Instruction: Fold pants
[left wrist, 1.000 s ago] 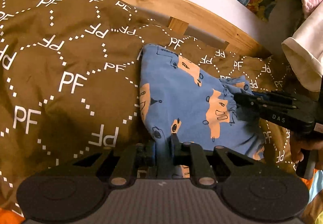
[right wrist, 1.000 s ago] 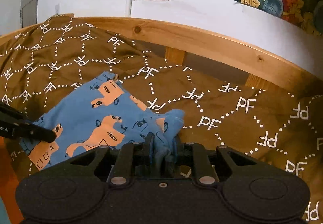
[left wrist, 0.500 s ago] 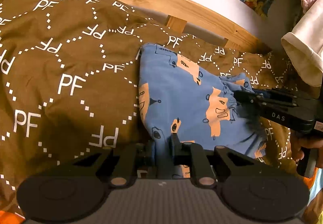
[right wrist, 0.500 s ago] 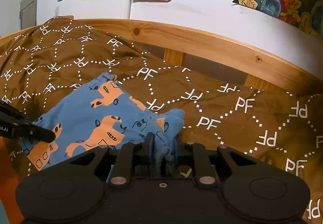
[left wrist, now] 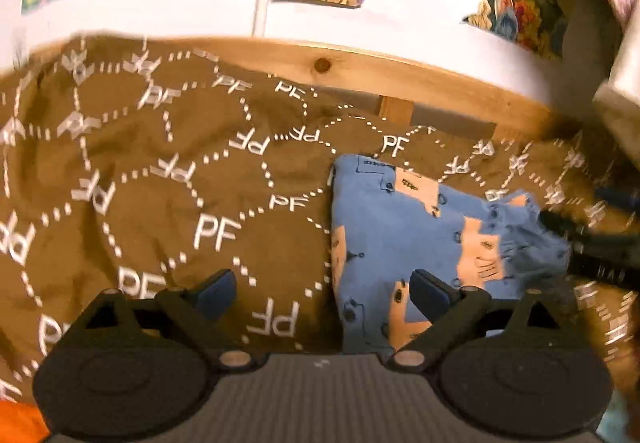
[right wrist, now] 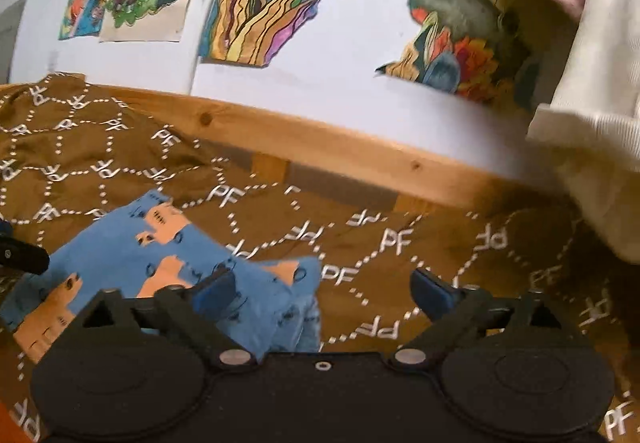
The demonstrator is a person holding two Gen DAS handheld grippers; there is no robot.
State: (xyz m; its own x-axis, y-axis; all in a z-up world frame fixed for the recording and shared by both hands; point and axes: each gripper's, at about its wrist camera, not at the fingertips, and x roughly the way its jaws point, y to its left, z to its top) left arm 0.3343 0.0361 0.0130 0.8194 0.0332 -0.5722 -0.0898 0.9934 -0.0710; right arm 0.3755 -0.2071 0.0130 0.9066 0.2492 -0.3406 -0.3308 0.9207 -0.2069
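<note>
The blue pants [left wrist: 412, 239] — soft cotton printed with peach vehicle shapes — lie folded into a rough wedge on a brown bedcover [left wrist: 168, 203] patterned with dotted white hexagons and "PF" letters. The left gripper [left wrist: 324, 293] has just been opening; its jaws stand wide, the right pad over the pants' near edge, gripping nothing. The right gripper [right wrist: 322, 293] has likewise just been opening — the gathered waistband lies loose by its left pad. A knotty pine bed rail [right wrist: 320, 141] curves beyond both.
</note>
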